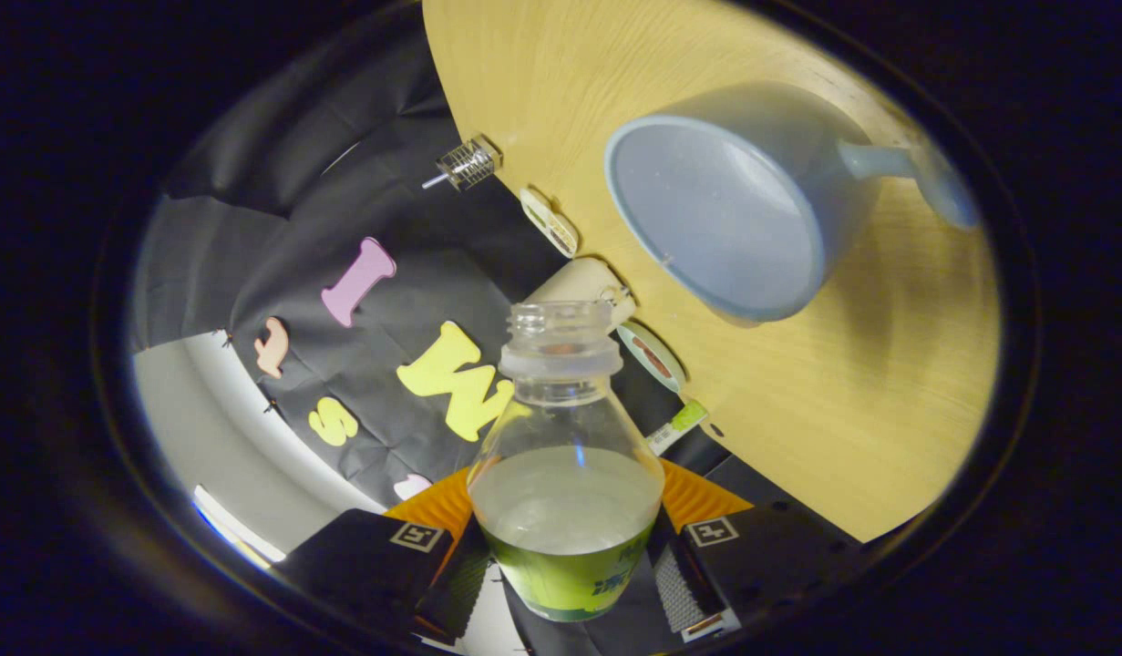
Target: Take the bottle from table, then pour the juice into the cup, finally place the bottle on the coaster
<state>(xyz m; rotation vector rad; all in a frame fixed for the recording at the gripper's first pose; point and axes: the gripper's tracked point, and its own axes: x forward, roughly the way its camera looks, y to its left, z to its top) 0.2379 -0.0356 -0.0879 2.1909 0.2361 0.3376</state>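
A clear uncapped bottle [565, 474] with a green label and pale juice inside sits between my two fingers, and my gripper [568, 574] is shut on its lower body. The whole view is rolled, so the wooden table [852, 401] stands steeply tilted beyond the bottle. A light blue cup [725, 210] with a handle rests on that table, its open mouth facing me, beyond and to the right of the bottle's neck. The bottle's mouth is apart from the cup's rim. No juice is seen leaving the bottle.
Along the table's edge lie a small wire-and-glass piece [468, 164], flat oval tags [550, 221] and a pale rounded object [579, 282] just behind the bottle's neck. The black booth wall [342, 210] hangs behind.
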